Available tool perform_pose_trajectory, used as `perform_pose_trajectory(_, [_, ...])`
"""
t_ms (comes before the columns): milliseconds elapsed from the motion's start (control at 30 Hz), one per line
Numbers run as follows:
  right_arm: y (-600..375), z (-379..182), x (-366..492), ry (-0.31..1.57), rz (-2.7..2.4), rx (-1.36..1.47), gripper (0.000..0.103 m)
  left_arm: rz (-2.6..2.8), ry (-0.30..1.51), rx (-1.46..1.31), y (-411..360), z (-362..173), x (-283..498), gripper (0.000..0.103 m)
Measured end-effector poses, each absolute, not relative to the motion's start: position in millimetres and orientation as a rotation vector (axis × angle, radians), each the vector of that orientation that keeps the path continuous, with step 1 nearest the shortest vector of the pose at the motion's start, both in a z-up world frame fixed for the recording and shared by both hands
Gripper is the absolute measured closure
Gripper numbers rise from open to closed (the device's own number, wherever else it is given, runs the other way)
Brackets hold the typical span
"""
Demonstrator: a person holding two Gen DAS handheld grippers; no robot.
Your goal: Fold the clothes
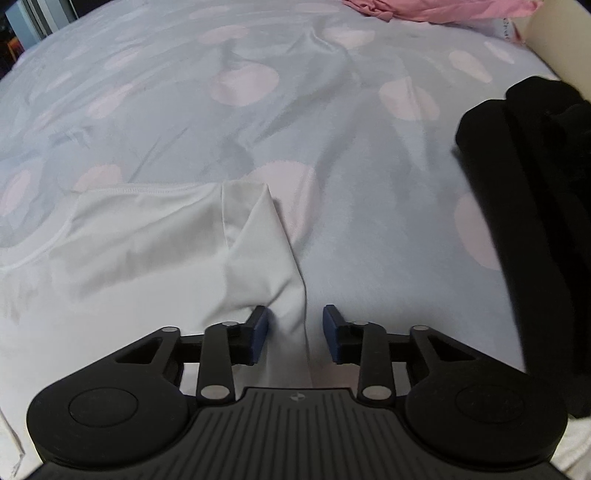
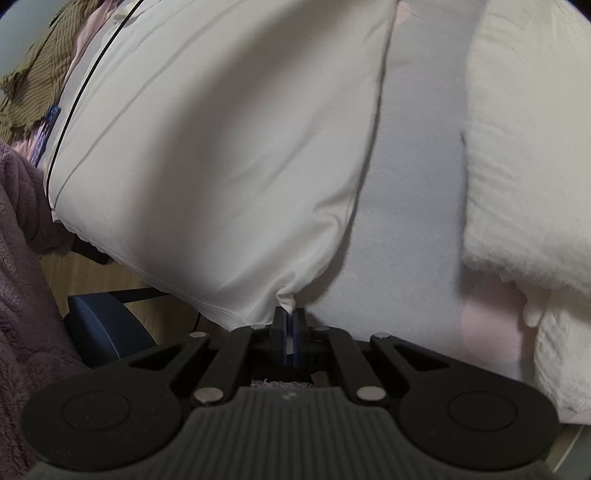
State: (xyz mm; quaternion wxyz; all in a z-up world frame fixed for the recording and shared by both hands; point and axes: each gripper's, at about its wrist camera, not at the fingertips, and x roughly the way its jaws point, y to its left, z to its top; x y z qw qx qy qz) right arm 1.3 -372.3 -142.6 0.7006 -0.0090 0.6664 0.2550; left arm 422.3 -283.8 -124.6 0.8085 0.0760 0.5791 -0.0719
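A white garment (image 1: 147,236) lies spread on the bed's grey-blue sheet with pink dots (image 1: 258,92). In the left wrist view my left gripper (image 1: 295,332) is open, its blue-padded fingers (image 1: 258,334) standing either side of a folded strip of the white cloth. In the right wrist view my right gripper (image 2: 290,325) is shut on a pinched corner of the same white garment (image 2: 221,166), which stretches away from it over the sheet (image 2: 413,221).
A black folded garment (image 1: 528,184) lies at the right. Pink clothing (image 1: 424,9) lies at the far edge. A cream blanket (image 2: 524,147) is right of the right gripper. Olive striped cloth (image 2: 40,62), a purple fleece (image 2: 22,277) and a blue chair (image 2: 107,328) are left.
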Motion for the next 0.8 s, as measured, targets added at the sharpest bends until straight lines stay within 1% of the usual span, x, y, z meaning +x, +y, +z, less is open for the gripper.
perform_pose_trajectory(33, [-373,-142,0,1.480,0.565,-0.011,0.099,-0.141,1.234,0.184,-286,-125,422,0.088])
perform_pose_trajectory(67, [-374,-140,0,1.472,0.563,-0.004,0.099,-0.144,1.230,0.198,-286,-125,422,0.091])
perform_pose_trajectory(133, [-375,-136,-2,1.455,0.564,0.005,0.099,-0.149,1.222,0.198,-283,-122,422,0.100])
perform_pose_trajectory(200, [-374,-131,-3,1.437,0.571,0.012,0.099,-0.163,1.218,0.155,-274,-117,422,0.101])
perform_pose_trajectory(500, [-339,-123,-25,1.344,0.688,0.027,0.100,-0.289,1.144,-0.046,-235,-74,416,0.102])
perform_pose_trajectory(633, [-324,-98,-21,1.304,0.756,0.008,0.100,-0.350,1.121,-0.140,-210,-65,416,0.102])
perform_pose_trajectory(800, [-304,-86,-22,1.275,0.830,-0.010,0.100,-0.406,1.088,-0.248,-169,-60,409,0.103])
